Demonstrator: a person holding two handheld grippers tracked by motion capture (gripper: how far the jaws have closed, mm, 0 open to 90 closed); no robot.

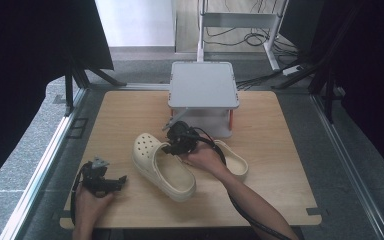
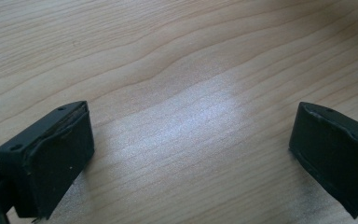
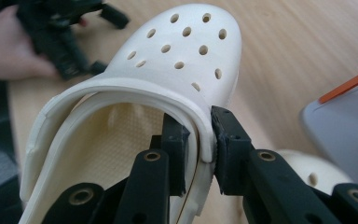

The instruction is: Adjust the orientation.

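Pale wood makes up the table (image 1: 280, 170), the broadest thing here, with a grey two-level stand (image 1: 203, 85) set at its far middle, orange strips showing along the stand's side. Just beyond the right gripper (image 1: 172, 148) sits that stand; in the right gripper view its grey corner with an orange edge (image 3: 349, 126) lies off to the right of the jaws. Next in size come two cream clogs. The nearer cream clog (image 1: 162, 166), dotted with round holes over its toe, runs from the right gripper toward the person and to the left; the second clog (image 1: 235, 161) lies on the other side of that gripper, partly behind the hand (image 1: 205, 160). In the right gripper view (image 3: 199, 144) the jaws are clamped on the nearer clog's (image 3: 177, 60) rim, one jaw inside the opening and one outside against the wall. The left gripper (image 1: 111, 183) rests low on the wood, well apart from both clogs, near the table's front left. In its own view (image 2: 191, 144) the jaws stand wide apart with bare wood grain (image 2: 182, 70) between them.
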